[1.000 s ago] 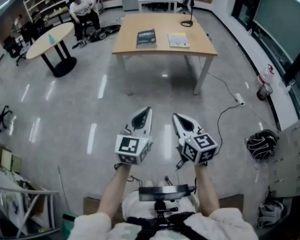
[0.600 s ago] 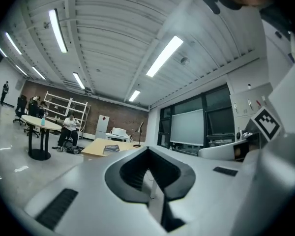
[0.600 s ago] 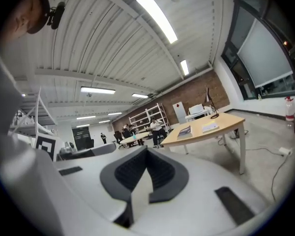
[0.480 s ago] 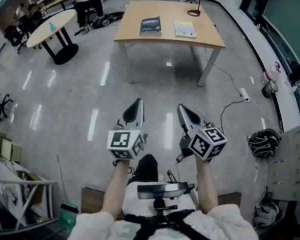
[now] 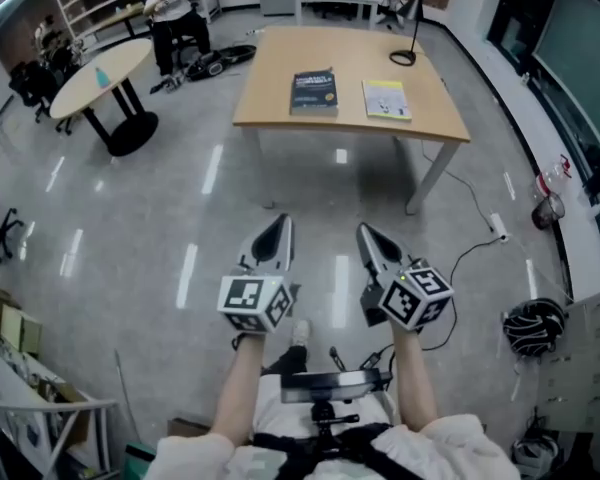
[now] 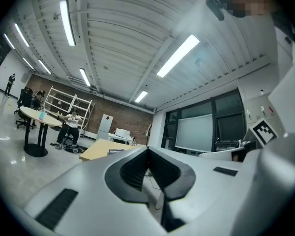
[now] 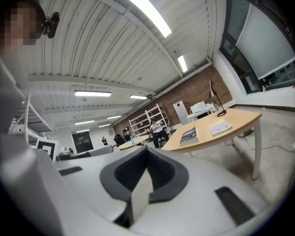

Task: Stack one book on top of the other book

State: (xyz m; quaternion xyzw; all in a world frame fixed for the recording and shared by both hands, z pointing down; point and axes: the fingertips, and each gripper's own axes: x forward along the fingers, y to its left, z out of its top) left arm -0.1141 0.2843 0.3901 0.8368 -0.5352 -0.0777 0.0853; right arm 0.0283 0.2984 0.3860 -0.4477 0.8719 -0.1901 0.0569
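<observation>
A dark book (image 5: 314, 91) and a yellow-and-white book (image 5: 386, 99) lie side by side, apart, on a light wooden table (image 5: 270, 98) far ahead. The right gripper view shows the dark book (image 7: 189, 135) left of the yellow-and-white book (image 7: 220, 127). My left gripper (image 5: 280, 230) and right gripper (image 5: 365, 232) are held level side by side over the floor, well short of the table. Both are shut with nothing between the jaws. The left gripper (image 6: 147, 149) points toward the table (image 6: 101, 149).
A black desk lamp (image 5: 408, 40) stands at the table's far right corner. A round table (image 5: 95, 78) and a seated person (image 5: 170, 8) are at the far left. A cable (image 5: 470, 253) and a helmet (image 5: 530, 326) lie on the floor at the right.
Both grippers have moved forward together toward the wooden table, which now lies nearer in the head view. Their jaws stayed shut.
</observation>
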